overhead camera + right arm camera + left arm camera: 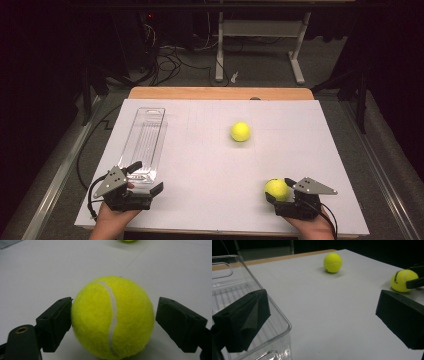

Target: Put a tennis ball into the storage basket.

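Bracketing the near tennis ball [112,317] between the right gripper [278,192] jaws, left pad touching, right pad just clear. Hovering wide apart, left gripper [144,176] at the clear tray's [145,137] near end. Second ball [240,131] lying farther off, mid-table.

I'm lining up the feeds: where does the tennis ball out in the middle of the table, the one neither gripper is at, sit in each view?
High view: the free tennis ball lies right of centre, up the table.
Left gripper view: same ball, top centre.
Right gripper view: a yellow sliver at the top edge, probably the same ball.
Shared landmark: the second tennis ball between the right gripper jaws, also at far right and centre.
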Available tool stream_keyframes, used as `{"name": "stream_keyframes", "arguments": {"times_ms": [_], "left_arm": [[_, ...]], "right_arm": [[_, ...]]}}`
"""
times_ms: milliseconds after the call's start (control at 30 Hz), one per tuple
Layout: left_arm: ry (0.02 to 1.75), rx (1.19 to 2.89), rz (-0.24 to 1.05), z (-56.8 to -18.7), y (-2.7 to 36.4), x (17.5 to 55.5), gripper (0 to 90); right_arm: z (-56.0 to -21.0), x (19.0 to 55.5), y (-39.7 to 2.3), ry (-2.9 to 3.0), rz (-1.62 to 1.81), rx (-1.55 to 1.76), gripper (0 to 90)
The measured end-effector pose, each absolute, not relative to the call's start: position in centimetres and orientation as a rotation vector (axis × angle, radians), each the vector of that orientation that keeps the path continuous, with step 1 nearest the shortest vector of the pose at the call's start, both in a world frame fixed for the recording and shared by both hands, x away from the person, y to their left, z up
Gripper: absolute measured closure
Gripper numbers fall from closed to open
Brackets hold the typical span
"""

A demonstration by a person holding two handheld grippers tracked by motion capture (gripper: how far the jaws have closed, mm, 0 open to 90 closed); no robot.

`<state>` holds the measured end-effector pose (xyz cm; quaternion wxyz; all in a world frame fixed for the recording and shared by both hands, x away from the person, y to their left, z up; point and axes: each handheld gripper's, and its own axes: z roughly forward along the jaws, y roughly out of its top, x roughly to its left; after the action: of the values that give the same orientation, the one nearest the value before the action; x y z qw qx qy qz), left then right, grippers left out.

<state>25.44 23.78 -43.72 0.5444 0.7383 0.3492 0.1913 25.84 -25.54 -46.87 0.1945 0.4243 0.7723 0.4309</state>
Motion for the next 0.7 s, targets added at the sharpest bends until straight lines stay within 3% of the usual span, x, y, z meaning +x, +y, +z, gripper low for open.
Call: {"name": "stream_keyframes", "arguments": {"times_ms": [700], "left_arm": [[0.826,1.755,0.452,-43.74,23.71,25.42,0.5]], "right_arm": [[-46.78,25.72,-25.32,2.200,1.183,1.178,26.4]]}}
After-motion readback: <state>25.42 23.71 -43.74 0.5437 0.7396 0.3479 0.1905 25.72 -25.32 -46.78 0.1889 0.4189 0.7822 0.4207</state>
